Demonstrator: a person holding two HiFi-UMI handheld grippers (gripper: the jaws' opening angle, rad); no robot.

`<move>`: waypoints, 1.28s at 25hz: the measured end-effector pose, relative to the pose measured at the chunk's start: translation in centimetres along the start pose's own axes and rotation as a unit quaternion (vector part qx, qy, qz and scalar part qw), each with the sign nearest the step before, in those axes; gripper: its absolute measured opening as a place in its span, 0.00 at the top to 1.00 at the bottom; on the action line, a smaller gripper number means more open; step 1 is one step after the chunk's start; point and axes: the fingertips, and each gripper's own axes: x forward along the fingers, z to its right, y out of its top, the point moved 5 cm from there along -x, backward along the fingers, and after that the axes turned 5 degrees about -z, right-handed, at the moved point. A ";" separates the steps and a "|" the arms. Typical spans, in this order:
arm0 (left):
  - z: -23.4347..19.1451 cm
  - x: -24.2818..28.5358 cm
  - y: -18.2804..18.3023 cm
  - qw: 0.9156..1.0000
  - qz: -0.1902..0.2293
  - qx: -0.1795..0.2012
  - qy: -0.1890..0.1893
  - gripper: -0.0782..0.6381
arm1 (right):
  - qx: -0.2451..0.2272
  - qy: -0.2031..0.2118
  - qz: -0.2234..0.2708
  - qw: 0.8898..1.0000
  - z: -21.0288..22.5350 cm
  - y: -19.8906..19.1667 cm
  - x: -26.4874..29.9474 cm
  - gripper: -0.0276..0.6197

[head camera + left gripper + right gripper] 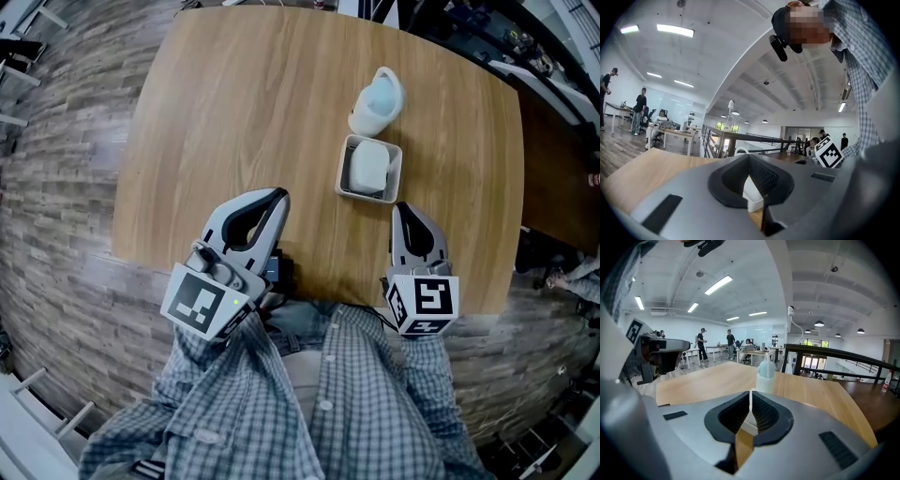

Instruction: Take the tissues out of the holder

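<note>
Table (234, 112), wood. Holder (342, 172), white and square, sits right of centre with the tissues (367, 167) still inside. White container (378, 101) stands just beyond it, close against the far rim. Right gripper (403, 208) is just short of the holder's near edge, jaws pressed together, nothing between them. Left gripper (277, 197) is near the table's front edge, well left of the holder, jaw tips together, empty.

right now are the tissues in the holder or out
In. The white tissues sit inside the square holder on the table; the left gripper and right gripper, both shut, are short of it.
</note>
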 end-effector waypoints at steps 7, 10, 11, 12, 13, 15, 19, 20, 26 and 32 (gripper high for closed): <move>-0.2 -0.1 0.0 1.000 -0.011 -0.013 0.011 0.88 | -0.041 0.004 -0.042 0.998 -0.3 -0.6 3.3 0.88; -0.2 -0.1 0.3 1.000 0.007 -0.005 0.012 0.88 | -0.053 0.011 -0.049 0.997 -0.8 -0.9 4.3 0.83; -0.2 -0.1 0.2 1.000 0.004 -0.008 0.014 0.88 | -0.052 0.013 -0.053 0.997 -0.9 -1.1 4.6 0.81; -0.2 -0.1 -0.1 1.000 -0.004 -0.012 0.017 0.88 | -0.049 0.016 -0.057 0.997 -1.0 -1.3 4.9 0.79; -0.2 -0.1 -0.4 1.000 -0.011 -0.015 0.019 0.88 | -0.044 0.019 -0.062 0.997 -1.1 -1.4 5.2 0.78; -0.3 0.1 -0.7 0.999 -0.017 -0.017 0.021 0.88 | -0.034 0.023 -0.070 0.997 -1.2 -1.7 5.9 0.75; -0.3 0.6 -0.9 1.000 -0.012 -0.018 0.019 0.88 | -0.017 0.019 -0.082 0.996 -1.1 -2.4 7.0 0.66; -0.3 0.6 -1.2 0.999 -0.022 -0.023 0.020 0.88 | -0.005 0.022 -0.086 0.996 -1.2 -2.5 7.2 0.64; -0.3 0.6 -1.9 0.998 -0.038 -0.037 0.023 0.88 | 0.055 0.028 -0.106 0.992 -0.6 -3.5 8.6 0.55; -0.4 0.7 -2.1 0.998 -0.042 -0.042 0.026 0.88 | 0.070 0.036 -0.115 0.990 -0.5 -3.3 9.8 0.51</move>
